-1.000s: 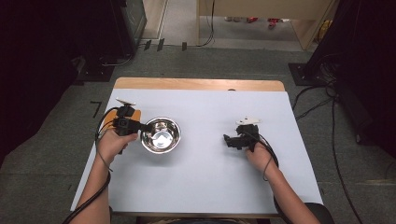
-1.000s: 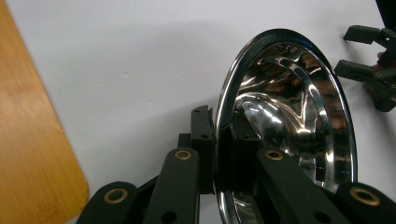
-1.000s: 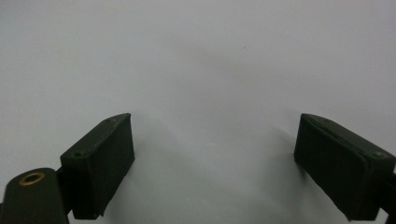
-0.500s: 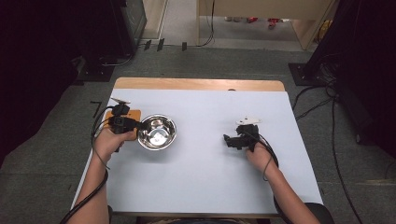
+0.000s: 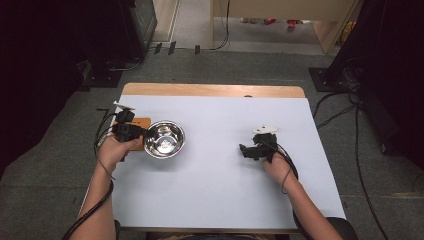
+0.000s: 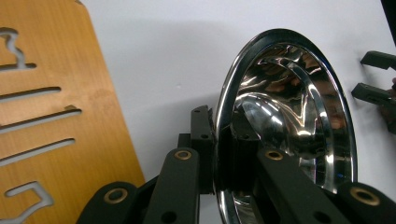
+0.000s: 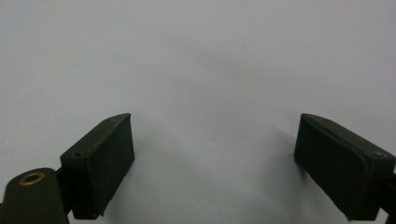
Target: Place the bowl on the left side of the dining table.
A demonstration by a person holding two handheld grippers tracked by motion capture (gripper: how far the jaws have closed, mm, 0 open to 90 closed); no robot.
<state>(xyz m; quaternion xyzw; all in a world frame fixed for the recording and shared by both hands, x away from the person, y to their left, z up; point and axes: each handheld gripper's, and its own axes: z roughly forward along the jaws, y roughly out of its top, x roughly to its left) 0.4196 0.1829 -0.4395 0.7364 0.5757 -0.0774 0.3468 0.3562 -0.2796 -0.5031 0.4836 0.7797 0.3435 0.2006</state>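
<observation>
A shiny steel bowl (image 5: 164, 139) sits at the left of the white table (image 5: 215, 185). My left gripper (image 5: 142, 134) is shut on its near-left rim. In the left gripper view the rim of the bowl (image 6: 285, 116) runs between the jaws of the left gripper (image 6: 218, 136), one jaw outside the wall and one inside. My right gripper (image 5: 243, 150) rests open on the right half of the table, pointing left. In the right gripper view the right gripper (image 7: 215, 154) has nothing but white tabletop between its wide-apart jaws.
A brown wooden board with cut-out slots (image 5: 141, 121) lies just behind the left hand, close to the table's left edge, and the board (image 6: 51, 102) also appears in the left gripper view. The right gripper's jaws (image 6: 378, 77) show far off past the bowl.
The left hand has drawn the bowl a little to the left and farther back. The right hand has stayed still.
</observation>
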